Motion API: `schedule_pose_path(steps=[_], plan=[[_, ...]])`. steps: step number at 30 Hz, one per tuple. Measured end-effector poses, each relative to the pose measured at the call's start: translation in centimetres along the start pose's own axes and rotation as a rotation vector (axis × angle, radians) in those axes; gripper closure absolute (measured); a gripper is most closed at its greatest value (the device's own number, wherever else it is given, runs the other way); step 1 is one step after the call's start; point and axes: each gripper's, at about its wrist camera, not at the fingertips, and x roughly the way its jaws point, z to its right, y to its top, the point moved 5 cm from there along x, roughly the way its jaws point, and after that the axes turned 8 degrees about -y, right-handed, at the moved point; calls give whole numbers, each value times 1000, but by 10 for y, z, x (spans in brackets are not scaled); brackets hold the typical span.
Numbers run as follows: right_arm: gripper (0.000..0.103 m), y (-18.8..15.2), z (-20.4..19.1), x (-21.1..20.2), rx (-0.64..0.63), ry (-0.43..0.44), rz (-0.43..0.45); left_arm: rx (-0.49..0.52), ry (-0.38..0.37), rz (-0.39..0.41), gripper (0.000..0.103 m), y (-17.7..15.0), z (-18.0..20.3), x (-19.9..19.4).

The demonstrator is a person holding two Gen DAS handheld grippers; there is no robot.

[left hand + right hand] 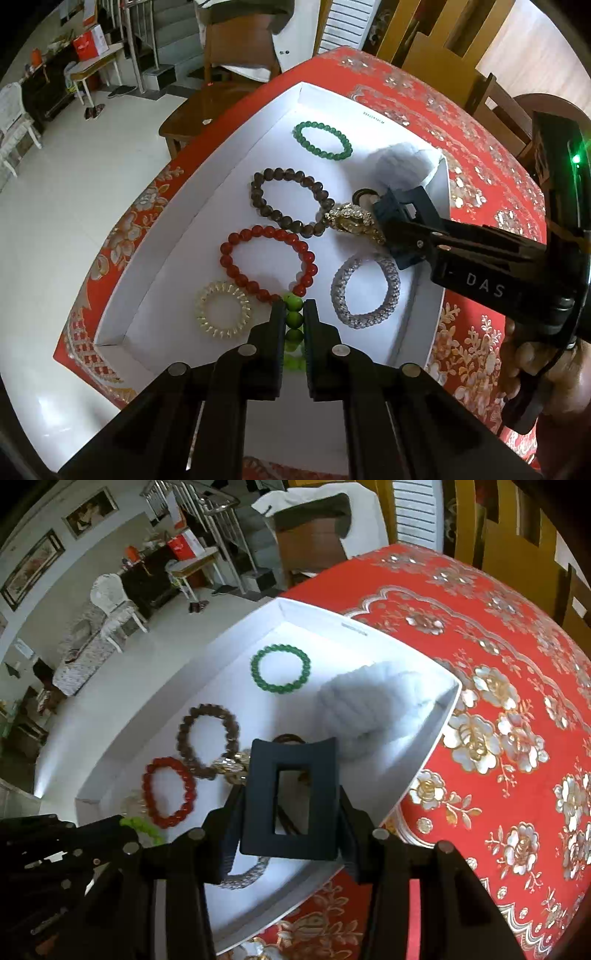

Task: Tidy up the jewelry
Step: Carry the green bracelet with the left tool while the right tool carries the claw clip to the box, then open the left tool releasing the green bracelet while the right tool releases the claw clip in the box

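A white box (192, 221) on the red floral tablecloth (480, 140) holds a green bead bracelet (322, 141), a brown bead bracelet (291, 201), a red bead bracelet (267, 264), a gold spiral hair tie (222, 314), a silver crystal bracelet (365, 291) and a gold chain (352, 221). My left gripper (294, 314) is shut on a lime-green bead bracelet (294, 325) low over the box's near end. My right gripper (290, 812) is shut on a dark blue rectangular hair clip (291, 801) above the box (221, 686), over the gold chain (231, 766).
A pale fluffy item (400, 166) lies in the box's far right corner. Wooden chairs (207, 107) stand at the table's far edge. A person's hand (535, 369) grips the right tool's handle. Tiled floor drops away left of the table.
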Motion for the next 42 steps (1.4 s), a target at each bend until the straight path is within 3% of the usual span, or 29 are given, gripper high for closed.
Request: schedule_pose_path(steps=[17,23,25,29,42], plan=[[55,6,3,13,24,-8,3,15,42,5,80,11,-2,17],[50,6,7,12,53,33,-8,13,60,2,80,13,-3,21],[47,8,10,9,72,49,4,10,69,0,78,13,-5,23],[45,10,13,0,86,76,29,3,77,22,59,17,-7,21],[39,-7,22,-52,122,59,135,27,175,103,58,21,-5,-12]])
